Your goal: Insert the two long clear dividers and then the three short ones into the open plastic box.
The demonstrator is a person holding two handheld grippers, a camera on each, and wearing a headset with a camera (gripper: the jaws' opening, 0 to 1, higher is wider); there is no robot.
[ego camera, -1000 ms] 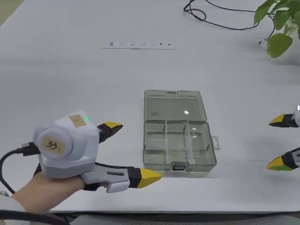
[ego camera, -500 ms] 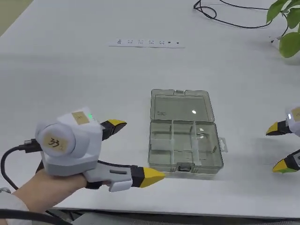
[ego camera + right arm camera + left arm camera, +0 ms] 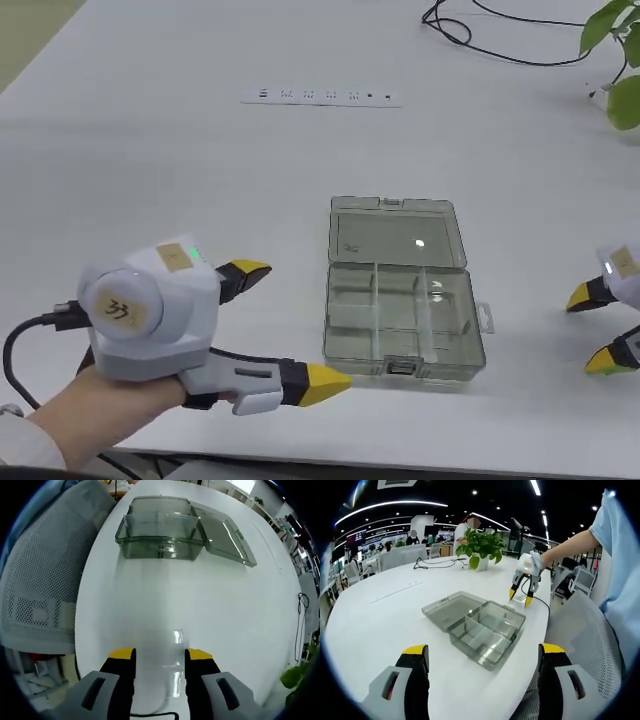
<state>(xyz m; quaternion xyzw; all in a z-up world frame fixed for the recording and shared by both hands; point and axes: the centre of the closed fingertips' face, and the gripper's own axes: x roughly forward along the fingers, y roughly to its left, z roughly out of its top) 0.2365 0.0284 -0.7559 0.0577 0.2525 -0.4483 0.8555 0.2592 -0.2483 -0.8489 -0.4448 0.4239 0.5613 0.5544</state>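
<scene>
Dividers of clear plastic already stand inside the plastic box, which sits open on the white worktop, right of centre in the lower half of the head view, with its lid folded flat toward the top of the frame. They split the base into several cells, with some walls running front to back and others across, but they are too transparent to count. In the right gripper view, clear pieces lie on the worktop at the bottom centre of the frame. I judge the task partly done, with at least one divider left to fit.

At the lower left of the head view, the left claw is spread wide and grips nothing; its own view looks across at the box. At the right edge, the right claw has its jaws moderately parted. In its own view, the right claw flanks the loose clear pieces without visibly pinching them.

A round sticker on the left gripper's body reads "33" in handwriting. A marked strip at upper centre is too small to read.
</scene>
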